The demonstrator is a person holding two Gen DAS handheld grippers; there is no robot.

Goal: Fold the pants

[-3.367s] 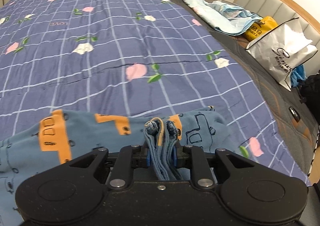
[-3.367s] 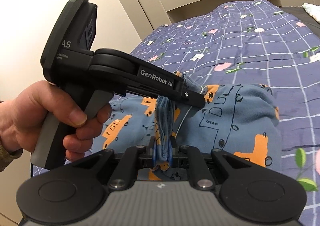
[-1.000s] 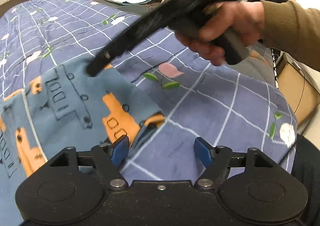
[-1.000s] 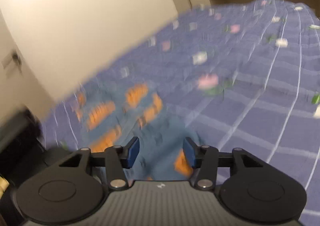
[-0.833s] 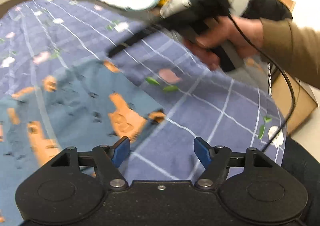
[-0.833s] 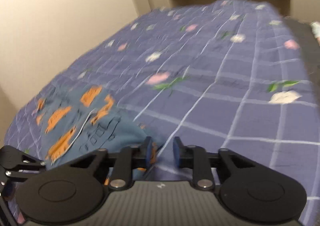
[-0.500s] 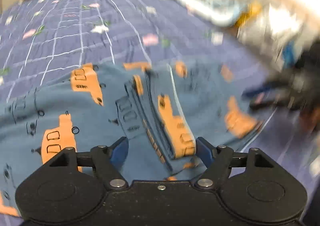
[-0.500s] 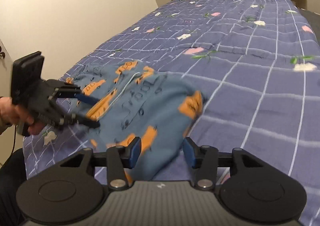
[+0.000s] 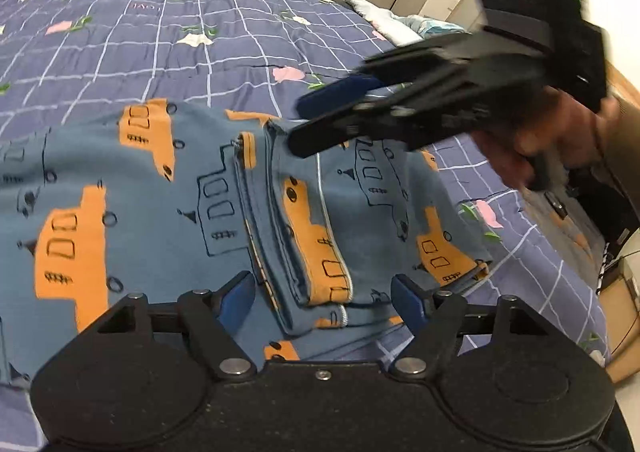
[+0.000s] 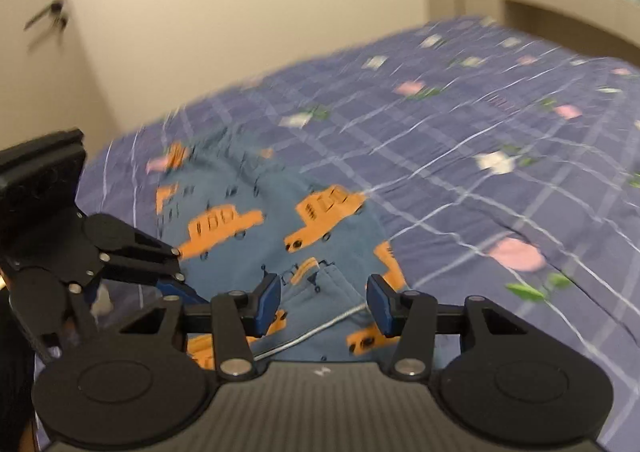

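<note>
Two hand-held grippers hang over one pair of blue pants (image 9: 172, 187) printed with orange and outlined vehicles, which lies on a purple checked bedspread (image 9: 168, 31) dotted with pink and white flowers. In the left wrist view the pants spread from the left edge across the middle of the bed, with a folded-over band of several layers running down the centre toward the camera. The left gripper (image 9: 324, 298) is low in that view with its blue-padded fingers (image 9: 240, 294) set wide apart, one on each side of that folded band and clear of the cloth, so it pinches nothing. Further right, the right gripper (image 9: 316, 123) reaches in from the upper right, held in a hand (image 9: 532, 147); its dark fingers are parted, their tips just above the far edge of the folded band, and whether they touch the cloth I cannot tell. Beyond it, a heap of pale bedding (image 9: 404, 25) sits by the far right side of the bed.

The right wrist view is blurred. The left gripper shows at its left edge. Right of that, the right gripper's own jaws are spread, having just been opening, with the pants and a thin white seam line under the gap and nothing clamped. The bedspread fills the right side.
</note>
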